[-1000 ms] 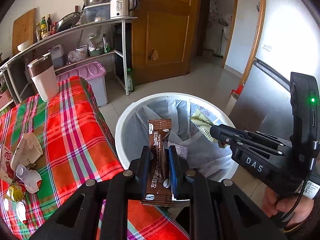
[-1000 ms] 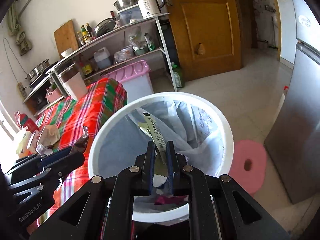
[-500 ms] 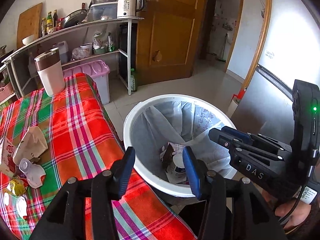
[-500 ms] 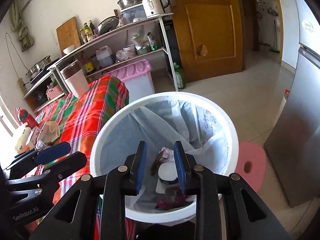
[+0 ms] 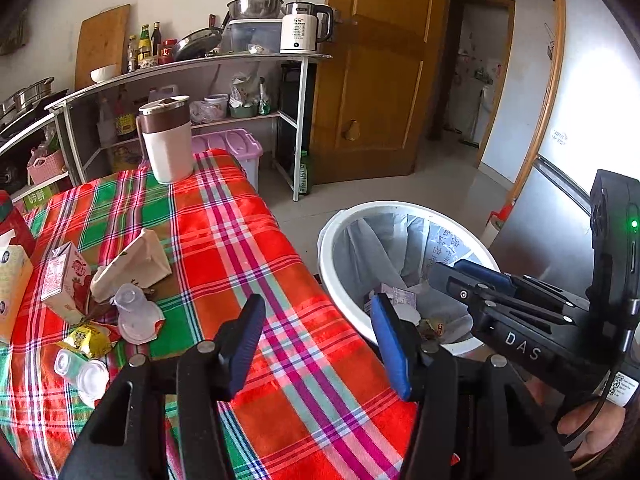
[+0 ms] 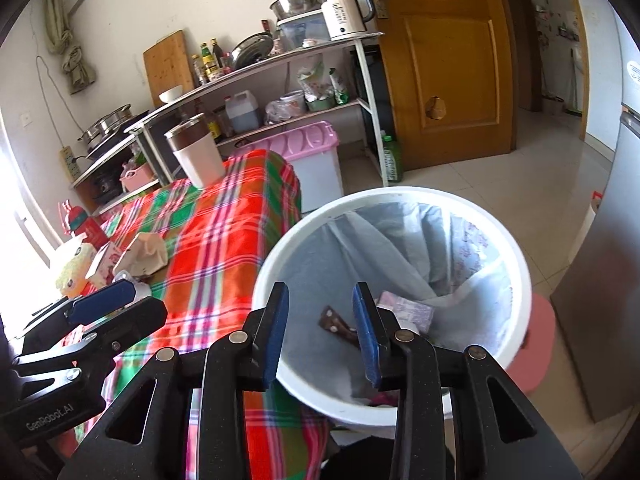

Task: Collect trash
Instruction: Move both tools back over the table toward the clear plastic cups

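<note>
the left gripper point(image 5: 318, 334) hangs over the near right edge of the plaid tablecloth point(image 5: 224, 248), its blue-padded jaws spread and still widening, with nothing between them. the right gripper point(image 6: 320, 328) sits above the near rim of the white trash bin point(image 6: 516, 248), its jaws parted more narrowly and also opening, empty too. the bin stands on the floor just right of the table and is lined with a pale plastic bag point(image 6: 400, 248); at its bottom lie a brown wrapper point(image 6: 336, 326) and a pale printed packet point(image 6: 406, 310). trash left on the table is gathered at the left side: a small strawberry drink carton point(image 5: 64, 280), a crumpled white paper bag point(image 5: 132, 266), a clear plastic cup point(image 5: 134, 312), a yellow wrapper point(image 5: 86, 338) and two clear cups point(image 5: 82, 374) nearer the camera. a white and brown jug point(image 5: 168, 140) stands at the table's far end
</note>
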The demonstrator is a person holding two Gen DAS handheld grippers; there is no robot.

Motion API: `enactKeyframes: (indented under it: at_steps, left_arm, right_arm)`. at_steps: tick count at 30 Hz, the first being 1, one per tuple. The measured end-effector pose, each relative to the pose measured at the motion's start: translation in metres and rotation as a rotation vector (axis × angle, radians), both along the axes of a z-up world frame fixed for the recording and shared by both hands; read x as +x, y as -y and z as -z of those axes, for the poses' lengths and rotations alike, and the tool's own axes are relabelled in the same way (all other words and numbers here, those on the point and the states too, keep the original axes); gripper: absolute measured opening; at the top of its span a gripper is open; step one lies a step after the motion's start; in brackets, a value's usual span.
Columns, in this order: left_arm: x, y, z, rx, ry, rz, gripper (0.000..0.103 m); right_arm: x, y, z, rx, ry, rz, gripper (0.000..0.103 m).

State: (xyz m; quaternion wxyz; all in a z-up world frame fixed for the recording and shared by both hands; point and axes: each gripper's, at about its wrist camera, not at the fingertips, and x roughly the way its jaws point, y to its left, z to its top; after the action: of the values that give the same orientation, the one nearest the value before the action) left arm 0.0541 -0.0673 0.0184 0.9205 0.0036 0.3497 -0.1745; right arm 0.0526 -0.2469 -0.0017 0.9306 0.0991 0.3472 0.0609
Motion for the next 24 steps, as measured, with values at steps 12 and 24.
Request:
enactKeyframes:
  at_steps: [12,24]
  left_arm:
    - [-0.017,-0.079,0.007,-0.007,0.004,-0.186,0.058]
    - [-0.028,-0.163,0.036,-0.012,-0.051,-0.378,0.061]
  right_arm:
    - [0.002,-0.059,0.0,0.003,0.006,-0.119,0.045]
    - [0.015,-0.117,0.013,-0.012,-0.021,-0.247,0.047]
